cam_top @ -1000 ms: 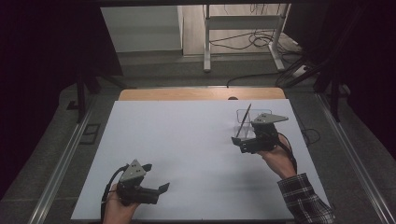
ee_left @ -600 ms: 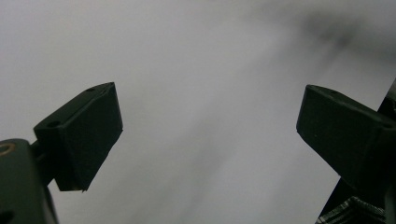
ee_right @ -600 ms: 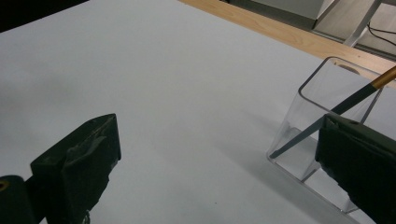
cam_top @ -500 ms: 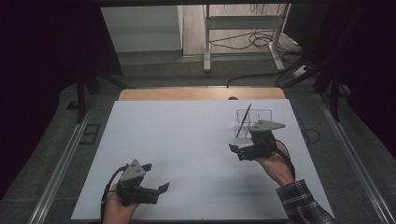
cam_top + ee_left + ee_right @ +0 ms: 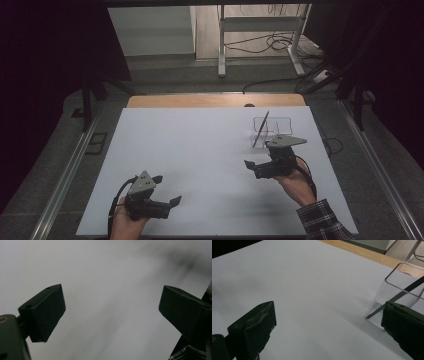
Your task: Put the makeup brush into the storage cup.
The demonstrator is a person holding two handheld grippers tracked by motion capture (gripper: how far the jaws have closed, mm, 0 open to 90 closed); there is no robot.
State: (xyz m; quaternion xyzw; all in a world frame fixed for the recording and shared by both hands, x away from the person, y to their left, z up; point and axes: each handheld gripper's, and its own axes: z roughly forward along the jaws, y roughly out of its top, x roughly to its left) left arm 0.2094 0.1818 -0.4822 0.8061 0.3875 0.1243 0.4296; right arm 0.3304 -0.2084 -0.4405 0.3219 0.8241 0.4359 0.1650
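The clear container [image 5: 272, 131] stands at the far right of the white table [image 5: 200, 150], upright, with a thin dark rod [image 5: 260, 129] leaning inside it, lower end at the base and upper end above the rim; nothing else can be made out in it. The right gripper [image 5: 257, 167] sits just beside the container on its near side, jaws spread wide and holding nothing. In the right gripper view one jaw overlaps the container's [image 5: 402, 297] near lower wall and the rod [image 5: 394, 297] slants behind it; whether that jaw touches the wall cannot be told. The left gripper [image 5: 167, 202] is at the near left, well apart from the container, jaws likewise wide open and empty; the left gripper view shows bare surface between them. Risk assessment: the container looks light and thin-walled, so a sideways nudge from the near jaw would likely slide or tip it, throwing the rod out. A grip taken on one wall could slip on the smooth surface. The rod, resting loosely, could shift and roll away if the container is tilted during any lift.
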